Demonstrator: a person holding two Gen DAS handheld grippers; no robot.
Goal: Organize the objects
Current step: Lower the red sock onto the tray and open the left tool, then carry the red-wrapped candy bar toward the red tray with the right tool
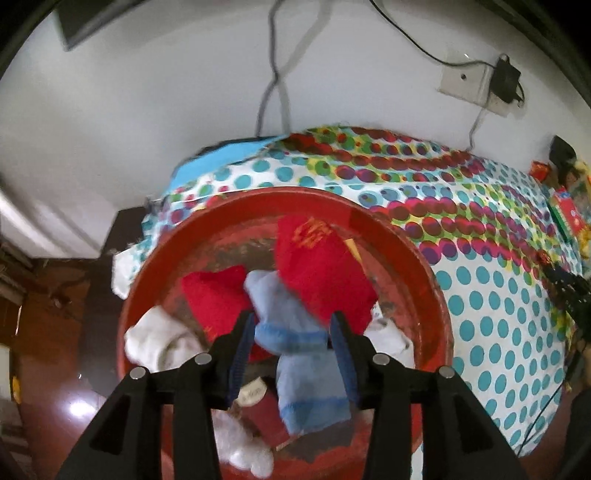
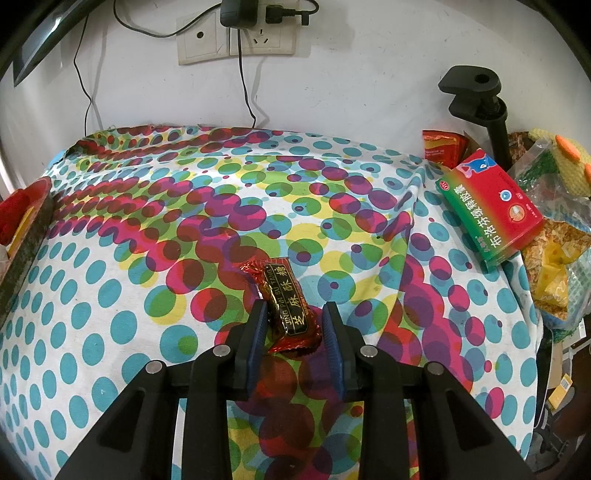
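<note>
The left gripper (image 1: pixel 291 332) hangs spread over the round red plastic basin (image 1: pixel 436 295), the pale blue sock (image 1: pixel 295 332) loose between its jaws; it could snag as the gripper lifts. The right gripper (image 2: pixel 293 325) pinches the red foil-wrapped candy (image 2: pixel 288 310), well apart from the basin on the spotted cloth (image 2: pixel 110 295). The basin floor is mostly hidden

**A lived-in room at home**

Everything points to a household — a table spread with a polka-dot cloth (image 2: pixel 155 236) pushed against a white plastered wall (image 2: pixel 351 85), where a wall socket (image 2: pixel 236 40) carries a black charger (image 2: pixel 238 13) with trailing cables. At the cloth's left edge sits a red plastic basin (image 1: pixel 424 266) full of socks. At the right edge a medicine box (image 2: pixel 491 206), snack packets (image 2: pixel 441 147) and a yellow knitted toy (image 2: pixel 565 162) crowd together — domestic clutter. Dark polished wood (image 1: pixel 55 332) shows below.
</note>
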